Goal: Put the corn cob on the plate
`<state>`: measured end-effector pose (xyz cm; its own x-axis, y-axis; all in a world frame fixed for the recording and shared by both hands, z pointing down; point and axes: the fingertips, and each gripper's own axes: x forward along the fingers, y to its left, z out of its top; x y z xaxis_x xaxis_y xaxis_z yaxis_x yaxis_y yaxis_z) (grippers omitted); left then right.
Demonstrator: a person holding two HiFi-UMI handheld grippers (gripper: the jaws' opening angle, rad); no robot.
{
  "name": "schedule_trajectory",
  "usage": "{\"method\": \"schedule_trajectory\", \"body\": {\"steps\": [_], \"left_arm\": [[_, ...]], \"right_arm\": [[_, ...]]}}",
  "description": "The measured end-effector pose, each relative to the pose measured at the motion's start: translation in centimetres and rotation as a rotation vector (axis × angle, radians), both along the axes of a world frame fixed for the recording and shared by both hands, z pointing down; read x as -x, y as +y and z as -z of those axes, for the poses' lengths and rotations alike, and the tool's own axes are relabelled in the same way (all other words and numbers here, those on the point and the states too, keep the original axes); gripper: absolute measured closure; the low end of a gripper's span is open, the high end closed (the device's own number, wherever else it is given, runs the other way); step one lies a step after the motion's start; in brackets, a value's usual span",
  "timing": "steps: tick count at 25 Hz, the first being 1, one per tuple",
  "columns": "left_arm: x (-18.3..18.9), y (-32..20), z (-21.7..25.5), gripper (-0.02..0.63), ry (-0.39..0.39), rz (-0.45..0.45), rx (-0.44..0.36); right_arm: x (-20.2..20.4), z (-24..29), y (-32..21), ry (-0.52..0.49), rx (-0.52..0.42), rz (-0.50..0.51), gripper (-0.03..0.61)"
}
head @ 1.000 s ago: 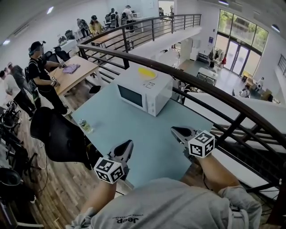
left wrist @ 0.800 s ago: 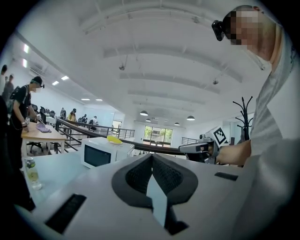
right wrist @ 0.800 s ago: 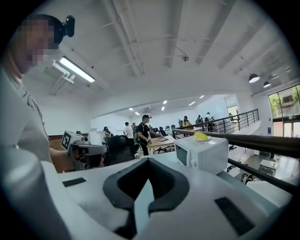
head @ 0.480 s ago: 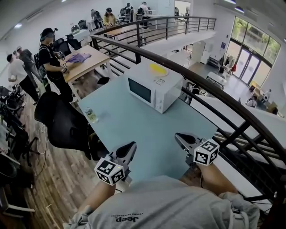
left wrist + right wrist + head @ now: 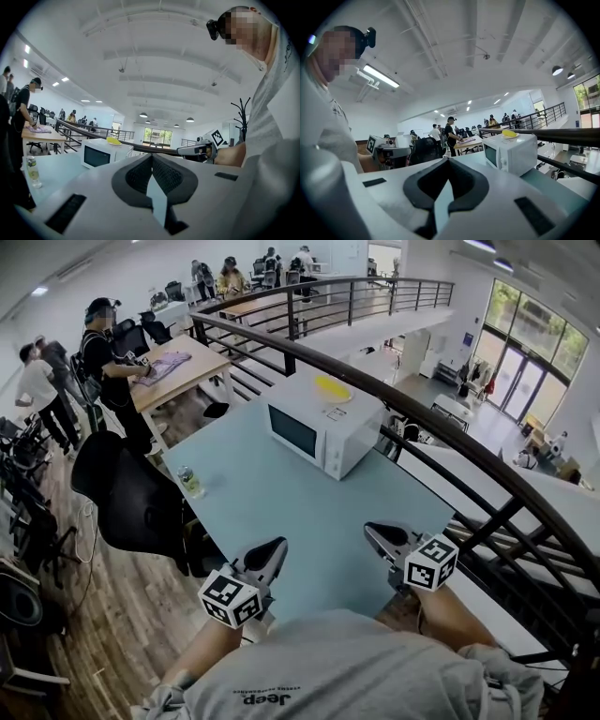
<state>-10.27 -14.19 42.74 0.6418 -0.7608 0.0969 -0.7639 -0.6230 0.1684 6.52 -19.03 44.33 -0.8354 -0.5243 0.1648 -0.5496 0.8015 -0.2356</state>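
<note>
Head view: a pale blue rectangular table point(image 5: 281, 512) stands against a dark metal railing point(image 5: 441, 430) on an upper floor of a large office. Towards the far end of the table sits a white box-shaped microwave oven point(image 5: 323, 427) with its door shut. A flat yellow object point(image 5: 333, 387) lies on top of the oven. It is too small to tell whether it is the corn cob, the plate, or both, and no other corn cob or plate shows. A small clear bottle point(image 5: 190, 481) stands near the table's left edge, beside a black office chair point(image 5: 127, 498). At the near edge, the left gripper point(image 5: 272, 549) and the right gripper point(image 5: 373, 531) are held side by side above the table, well apart, both pointing towards the oven and well short of it. Further off, a person in dark clothes point(image 5: 105, 371) stands at a wooden desk point(image 5: 178, 381).

Left gripper view: the left gripper's point(image 5: 151, 157) jaws are pressed together with nothing between them. Beyond them are the microwave oven point(image 5: 101, 154) with the yellow object point(image 5: 113, 140) on top, the bottle point(image 5: 31, 171) on the left, and the right gripper point(image 5: 199, 151) on the right.

Right gripper view: the right gripper's point(image 5: 447, 160) jaws are also pressed together and carry nothing. The microwave oven point(image 5: 508, 154) stands ahead to the right, with the yellow object point(image 5: 509, 133) on its top. The left gripper point(image 5: 389, 151) shows at the left.
</note>
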Motion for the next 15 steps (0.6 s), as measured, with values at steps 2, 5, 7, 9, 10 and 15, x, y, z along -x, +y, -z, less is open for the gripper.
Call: {"method": "schedule_trajectory", "body": {"steps": [2, 5, 7, 9, 10, 15], "left_arm": [[0.02, -0.01, 0.15, 0.595, 0.002, 0.0, 0.0], [0.06, 0.04, 0.31, 0.595, 0.002, 0.0, 0.0], [0.07, 0.04, 0.39, 0.595, 0.002, 0.001, -0.002], [0.11, 0.0, 0.38, 0.595, 0.002, 0.002, -0.004], [0.14, -0.02, 0.34, 0.595, 0.002, 0.001, -0.005], [0.35, -0.02, -0.08, 0.595, 0.004, 0.005, 0.0]], "right_arm": [[-0.08, 0.19, 0.06, 0.001, -0.002, 0.0, 0.563], [-0.27, 0.39, 0.18, 0.004, -0.006, -0.002, 0.563], [-0.31, 0.45, 0.16, 0.005, -0.01, -0.002, 0.563], [-0.24, 0.44, 0.11, 0.006, -0.014, 0.0, 0.563], [-0.18, 0.41, 0.1, 0.007, -0.016, 0.002, 0.563], [0.06, 0.17, 0.13, 0.011, -0.024, 0.01, 0.563]]}}
